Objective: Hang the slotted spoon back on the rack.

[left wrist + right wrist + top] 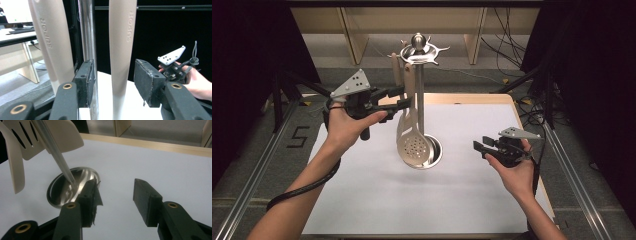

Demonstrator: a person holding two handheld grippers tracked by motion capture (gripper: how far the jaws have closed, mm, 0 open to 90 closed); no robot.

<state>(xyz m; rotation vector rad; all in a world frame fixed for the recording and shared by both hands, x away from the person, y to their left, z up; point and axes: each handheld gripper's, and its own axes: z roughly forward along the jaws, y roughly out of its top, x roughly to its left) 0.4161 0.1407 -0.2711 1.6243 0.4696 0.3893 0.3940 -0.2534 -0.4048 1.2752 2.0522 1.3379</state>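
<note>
Your forearms come in from six o'clock in the high view, and each hand carries its tool for a different reason. Your left gripper [404, 97] sits raised at about ten o'clock from the stand's base, level with the hanging handles, because that is where a utensil can be steadied on its hook. In the left gripper view its jaws stand wide, with one cream handle [121, 50] hanging between the pads but not pressed by either; nothing is clamped. A second cream handle [51, 42] hangs just beside it, past the steel pole [88, 32].

The utensil stand [418, 75] stands upright in the middle of the white table [377, 200], its round base [72, 188] keeping it steady while the slotted spoon [412, 147] dangles from the top ring.

Your right gripper [480, 148] rests low at three o'clock from the base, jaws parted and empty, likely waiting well clear so it cannot knock the stand. Whether the left pad brushes the pole is hard to judge from this angle.
</note>
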